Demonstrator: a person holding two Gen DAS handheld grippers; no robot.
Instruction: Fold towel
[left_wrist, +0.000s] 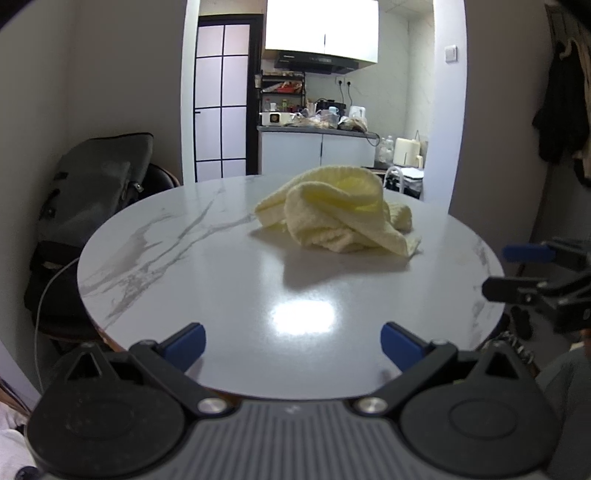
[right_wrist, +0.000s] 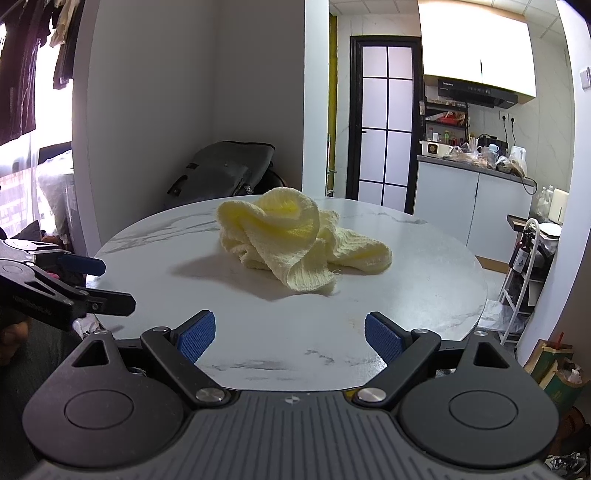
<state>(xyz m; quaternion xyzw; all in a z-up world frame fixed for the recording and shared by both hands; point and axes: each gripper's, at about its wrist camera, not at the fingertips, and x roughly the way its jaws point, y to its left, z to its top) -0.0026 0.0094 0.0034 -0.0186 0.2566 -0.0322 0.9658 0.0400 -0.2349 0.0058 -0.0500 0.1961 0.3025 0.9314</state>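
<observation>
Step in hand: approach, nothing grasped yet. Towel (left_wrist: 338, 212) lies crumpled in a heap near the middle of the round marble counter (left_wrist: 166, 266), unfolded. Left tool (left_wrist: 293, 345) hovers at the near edge, jaws wide, empty. Right tool (right_wrist: 290, 334) likewise wide and empty, well short of the cloth. Judged next: find an edge or corner in the heap, pinch it, spread flat. No containers on the counter.
</observation>
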